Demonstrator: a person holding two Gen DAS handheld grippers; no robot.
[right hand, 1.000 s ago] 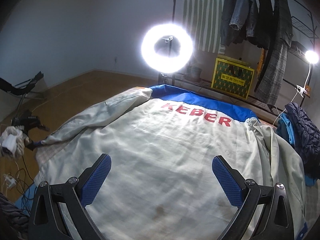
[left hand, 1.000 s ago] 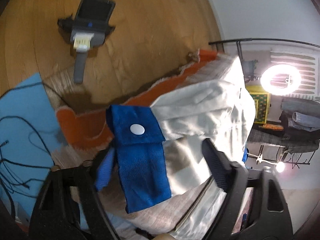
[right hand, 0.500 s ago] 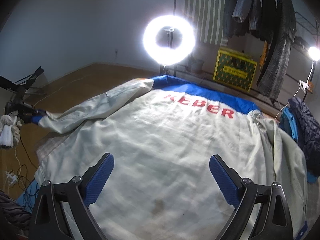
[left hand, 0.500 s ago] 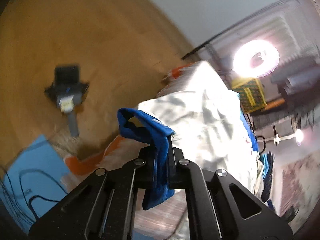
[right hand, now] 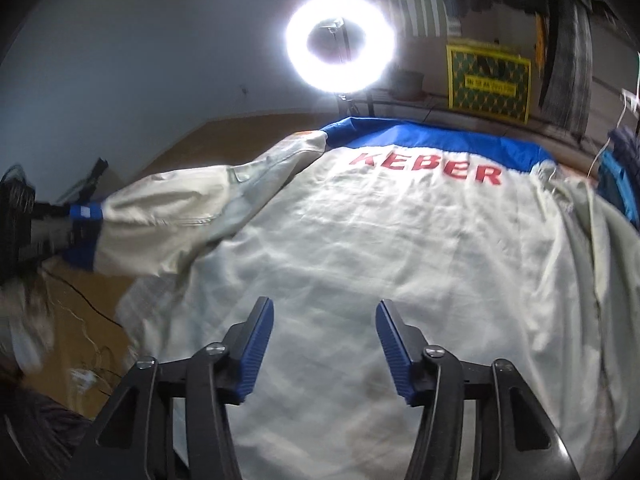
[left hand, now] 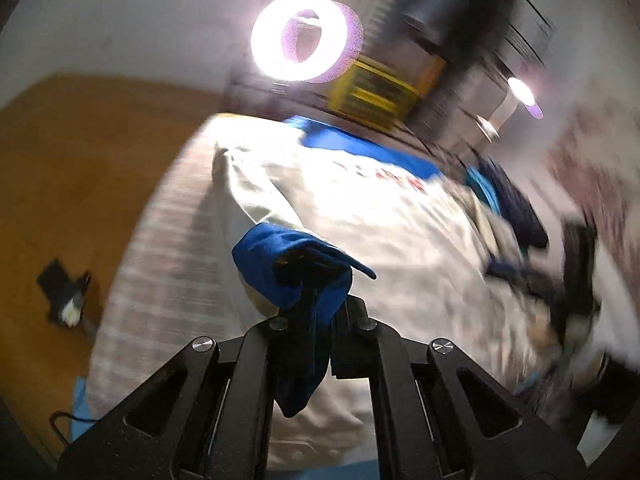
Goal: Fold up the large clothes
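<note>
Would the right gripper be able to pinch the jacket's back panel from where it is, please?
Probably yes: the right gripper hangs just over the jacket, its closing fingers empty, and nothing lies between.

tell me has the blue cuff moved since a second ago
Yes: the blue cuff has lifted off the table edge, up toward the ring light, pinched in the left gripper.

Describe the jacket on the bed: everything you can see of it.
The jacket lies back-up, spread across the bed, in cream woven cloth that looks thin and creased. A blue band crosses the shoulders, with red letters KEBER below it. One sleeve is lifted off to the side; its blue cuff is pinched in the shut left gripper. The right gripper hovers over the lower back, jaws closing, nothing visibly between them. A faint brownish stain shows there.
</note>
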